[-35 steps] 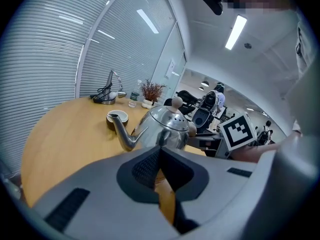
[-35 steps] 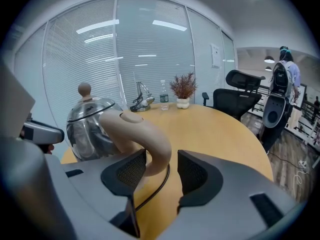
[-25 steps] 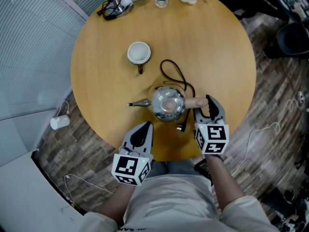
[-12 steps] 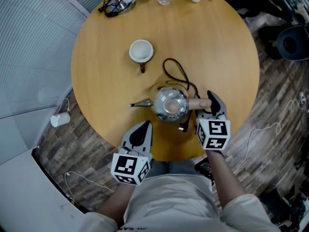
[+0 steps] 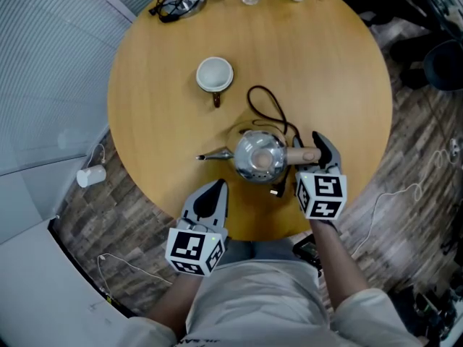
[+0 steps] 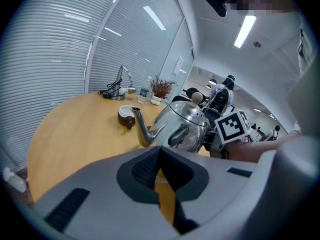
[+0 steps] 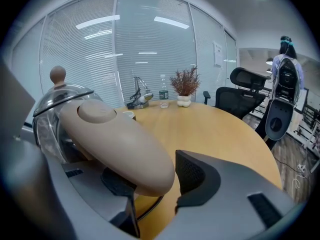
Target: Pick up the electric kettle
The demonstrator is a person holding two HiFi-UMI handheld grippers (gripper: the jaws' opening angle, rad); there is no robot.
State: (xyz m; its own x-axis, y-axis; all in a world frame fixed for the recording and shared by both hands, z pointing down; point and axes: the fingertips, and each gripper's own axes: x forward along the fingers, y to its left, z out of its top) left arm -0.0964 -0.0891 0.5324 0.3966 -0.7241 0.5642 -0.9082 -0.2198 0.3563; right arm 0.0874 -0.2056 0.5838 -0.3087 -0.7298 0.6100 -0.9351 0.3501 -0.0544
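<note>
Electric kettle point(image 5: 258, 156) stands on the round worktop point(image 5: 159, 107) close to its near edge, upright, with the slim spout point(image 5: 214, 155) pointing toward the worktop's left edge and the beige handle point(image 5: 300, 155) pointing toward its right edge. So its long axis runs left to right across us, and the handle end is the one that faces our right gripper point(image 5: 309, 157).

In the right gripper view the fingers point(image 7: 192, 176) are apart and the handle point(image 7: 115, 149) lies between them. It sits close against the left-hand pad, and a gap shows on the other side. We judge that the grasp is lined up but not yet closed, and that closing on the handle comes before any lift.

Our left gripper point(image 5: 215, 189) hangs over the near edge, just beside the kettle on the spout side. Its fingers point(image 6: 145, 169) are pressed together on nothing. It is near the kettle body, but the right one has the handle.

The black cord point(image 5: 268, 107) loops away from the kettle's base toward the worktop's middle and may drag on a lift.
</note>
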